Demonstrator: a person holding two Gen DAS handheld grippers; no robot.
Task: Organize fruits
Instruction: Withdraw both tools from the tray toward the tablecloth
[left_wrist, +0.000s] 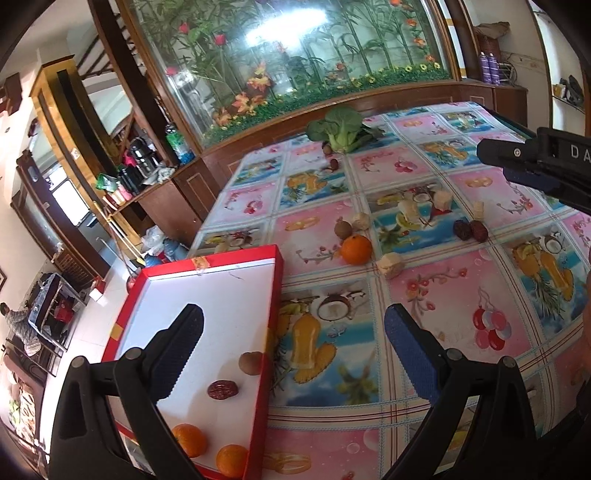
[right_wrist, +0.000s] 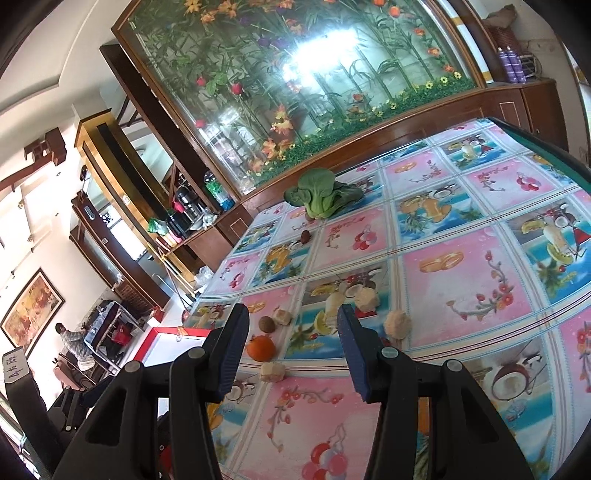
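Note:
A red-rimmed white tray (left_wrist: 207, 291) lies at the table's left edge. In it are two oranges (left_wrist: 189, 439), a red date (left_wrist: 222, 389) and a brown longan (left_wrist: 251, 363). My left gripper (left_wrist: 291, 343) is open and empty, one finger over the tray. On the table an orange (left_wrist: 356, 249), a longan (left_wrist: 342, 228), two dates (left_wrist: 471, 230) and several pale chunks (left_wrist: 389, 264) lie loose. My right gripper (right_wrist: 291, 350) is open and empty above the table, near the orange (right_wrist: 261, 347); it also shows in the left wrist view (left_wrist: 532, 162).
A bok choy (left_wrist: 338, 129) lies at the table's far side with small brown fruits (left_wrist: 333, 162) next to it. A glass flower cabinet (left_wrist: 295, 55) stands behind the table. The floor drops off left of the tray. The tray's corner (right_wrist: 162, 338) shows in the right wrist view.

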